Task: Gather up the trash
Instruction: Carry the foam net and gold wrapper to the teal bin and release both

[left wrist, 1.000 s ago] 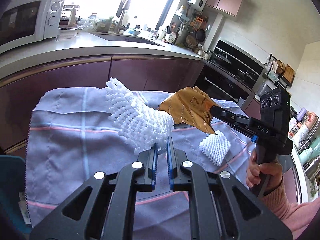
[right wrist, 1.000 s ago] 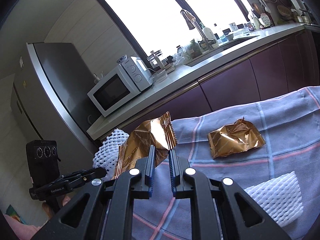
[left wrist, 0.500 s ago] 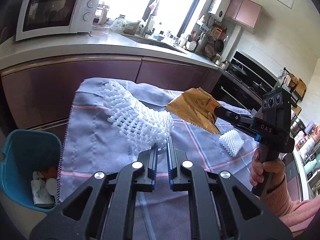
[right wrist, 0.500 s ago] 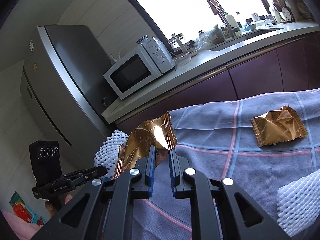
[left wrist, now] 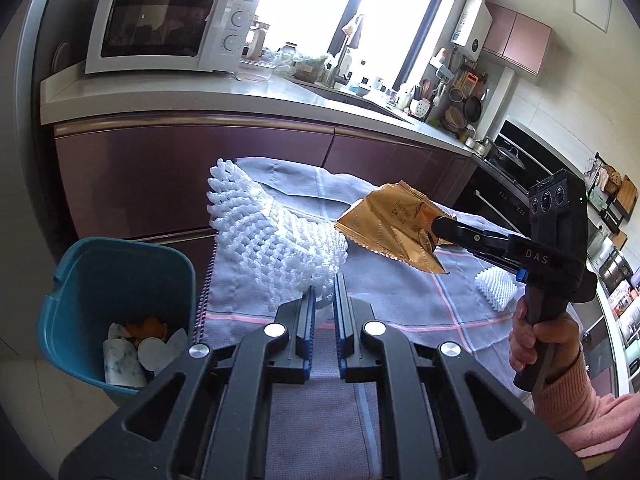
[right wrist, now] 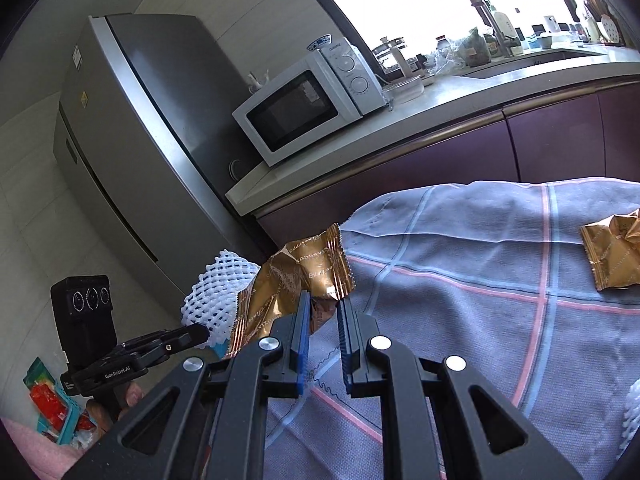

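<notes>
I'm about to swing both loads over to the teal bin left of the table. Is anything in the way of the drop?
Nothing visible blocks it. The left tongs grip the white foam fruit net, the right tongs the crumpled gold foil wrapper, both lifted clear of the grey checked cloth. The open teal plastic bin sits below the table's left edge.

Looked like a regular home kitchen: boxy white microwave (left wrist: 168, 34) sat on the pale stone desk (left wrist: 280, 94), tall grey steel fridge (right wrist: 132, 152) beside it, maroon glossy cabinets (left wrist: 192, 172), black built-in oven (left wrist: 492, 200).
</notes>
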Demonstrator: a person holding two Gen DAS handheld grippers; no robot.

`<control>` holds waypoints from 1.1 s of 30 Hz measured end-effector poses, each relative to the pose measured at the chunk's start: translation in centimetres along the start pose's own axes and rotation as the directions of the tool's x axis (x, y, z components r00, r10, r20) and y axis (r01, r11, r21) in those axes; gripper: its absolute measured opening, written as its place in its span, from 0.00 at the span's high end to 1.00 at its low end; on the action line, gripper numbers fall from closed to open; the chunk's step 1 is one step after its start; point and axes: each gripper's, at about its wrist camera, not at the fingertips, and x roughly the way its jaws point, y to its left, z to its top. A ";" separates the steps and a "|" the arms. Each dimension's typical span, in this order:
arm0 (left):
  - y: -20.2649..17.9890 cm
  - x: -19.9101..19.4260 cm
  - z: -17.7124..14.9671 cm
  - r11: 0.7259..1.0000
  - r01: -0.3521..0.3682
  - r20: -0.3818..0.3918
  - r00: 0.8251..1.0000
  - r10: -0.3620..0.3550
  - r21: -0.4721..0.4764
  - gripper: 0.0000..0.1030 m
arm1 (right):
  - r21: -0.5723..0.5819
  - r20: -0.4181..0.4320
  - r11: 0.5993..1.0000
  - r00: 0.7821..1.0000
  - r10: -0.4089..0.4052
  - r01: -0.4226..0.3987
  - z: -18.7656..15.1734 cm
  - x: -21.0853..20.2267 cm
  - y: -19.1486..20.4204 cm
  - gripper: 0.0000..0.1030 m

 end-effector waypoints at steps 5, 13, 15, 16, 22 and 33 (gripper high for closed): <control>1.9 -1.0 -0.4 0.999 -0.031 0.009 0.999 0.031 -0.030 0.91 | -0.008 -0.032 1.000 0.999 0.018 -0.019 0.1 2.0 1.0 0.88; 4.9 -2.6 -0.8 0.994 -0.080 0.025 0.996 0.082 -0.069 0.91 | -0.051 -0.086 0.998 0.996 0.033 -0.038 0.5 5.5 2.8 0.88; 5.7 -3.0 -1.0 0.993 -0.090 0.029 0.995 0.092 -0.081 0.91 | -0.060 -0.097 0.997 0.995 0.035 -0.041 0.7 6.3 3.3 0.88; 6.2 -3.3 -1.1 0.992 -0.096 0.032 0.995 0.099 -0.084 0.91 | -0.066 -0.102 0.997 0.994 0.035 -0.042 0.8 6.7 3.5 0.88; 8.3 -4.1 -1.5 0.986 -0.126 0.037 0.991 0.130 -0.113 0.91 | -0.101 -0.144 0.994 0.989 0.031 -0.045 1.1 9.4 4.9 0.88; 11.8 -4.3 -2.2 0.971 -0.168 0.026 0.984 0.174 -0.170 0.91 | -0.160 -0.209 0.986 0.978 0.015 -0.049 0.9 13.3 7.0 0.88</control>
